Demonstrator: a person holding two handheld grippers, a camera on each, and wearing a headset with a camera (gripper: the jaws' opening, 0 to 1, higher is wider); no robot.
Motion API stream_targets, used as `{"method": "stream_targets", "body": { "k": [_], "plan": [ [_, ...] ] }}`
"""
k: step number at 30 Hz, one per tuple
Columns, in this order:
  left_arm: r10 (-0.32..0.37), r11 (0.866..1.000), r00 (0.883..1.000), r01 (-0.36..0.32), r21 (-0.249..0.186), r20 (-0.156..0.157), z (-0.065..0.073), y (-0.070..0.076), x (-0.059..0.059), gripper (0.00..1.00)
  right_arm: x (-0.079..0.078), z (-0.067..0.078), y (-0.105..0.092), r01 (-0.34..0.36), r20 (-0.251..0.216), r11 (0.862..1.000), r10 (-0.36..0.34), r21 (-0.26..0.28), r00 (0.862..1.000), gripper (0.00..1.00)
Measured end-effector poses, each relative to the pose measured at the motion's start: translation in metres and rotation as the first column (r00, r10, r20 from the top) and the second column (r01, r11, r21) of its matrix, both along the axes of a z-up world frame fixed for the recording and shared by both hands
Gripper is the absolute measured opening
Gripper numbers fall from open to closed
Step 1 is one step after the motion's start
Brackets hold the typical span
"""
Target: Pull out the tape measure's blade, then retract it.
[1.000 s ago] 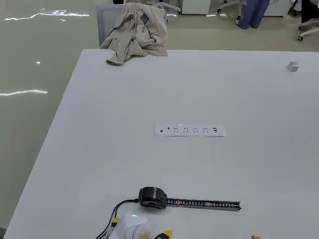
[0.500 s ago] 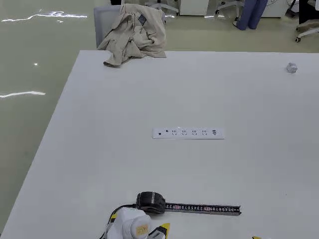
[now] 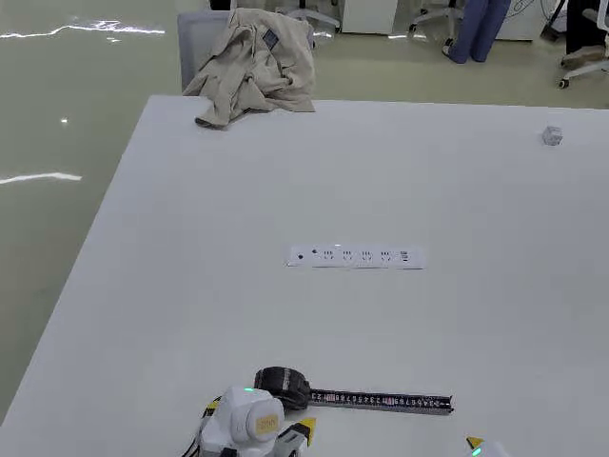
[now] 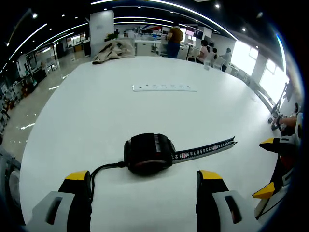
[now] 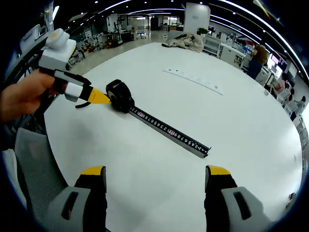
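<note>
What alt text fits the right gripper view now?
A black tape measure lies on the white table, blade extended, ahead of the open right gripper. The left gripper, held in a hand, sits beside it.

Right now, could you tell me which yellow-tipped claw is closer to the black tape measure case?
The left claw, just behind the black round case; the right claw faces the extended blade.

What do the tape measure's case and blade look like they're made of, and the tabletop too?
The case looks like black matte plastic, maybe rubber-coated: dull sheen, rounded moulded shape. The blade seems painted steel: a thin dark strip with printed numbers, lying straight. The tabletop is smooth white, faintly glossy, perhaps laminate.
</note>
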State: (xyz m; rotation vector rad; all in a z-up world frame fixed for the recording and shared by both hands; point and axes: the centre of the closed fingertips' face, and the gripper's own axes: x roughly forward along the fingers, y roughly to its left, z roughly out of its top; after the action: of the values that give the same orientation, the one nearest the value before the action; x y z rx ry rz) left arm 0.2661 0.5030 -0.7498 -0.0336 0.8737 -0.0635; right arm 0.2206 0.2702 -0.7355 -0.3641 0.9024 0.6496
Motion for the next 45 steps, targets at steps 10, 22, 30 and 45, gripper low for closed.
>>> {"method": "stream_targets", "body": {
  "k": [10, 22, 30, 45],
  "plan": [
    [0.001, 1.0, 1.0, -0.001, 0.001, -0.02, -0.008, -0.003, 0.004, 0.84, 0.017, -0.011, -0.006, -0.11, 0.021, 0.993, 0.11, -0.033, 0.994, 0.82],
    [0.035, 0.999, 0.999, -0.035, -0.006, -0.018, -0.012, 0.0, 0.015, 0.82, 0.034, -0.03, -0.016, -0.223, -0.006, 0.971, 0.224, -0.082, 0.975, 0.76],
    [0.042, 0.999, 0.999, -0.042, -0.013, -0.017, -0.015, -0.001, 0.023, 0.81, 0.047, -0.038, -0.022, -0.267, -0.018, 0.958, 0.267, -0.106, 0.964, 0.72],
    [0.047, 0.999, 0.999, -0.047, -0.023, -0.021, -0.022, -0.007, 0.033, 0.78, 0.073, -0.044, -0.035, -0.35, -0.031, 0.923, 0.349, -0.158, 0.936, 0.65]
  ]
}}
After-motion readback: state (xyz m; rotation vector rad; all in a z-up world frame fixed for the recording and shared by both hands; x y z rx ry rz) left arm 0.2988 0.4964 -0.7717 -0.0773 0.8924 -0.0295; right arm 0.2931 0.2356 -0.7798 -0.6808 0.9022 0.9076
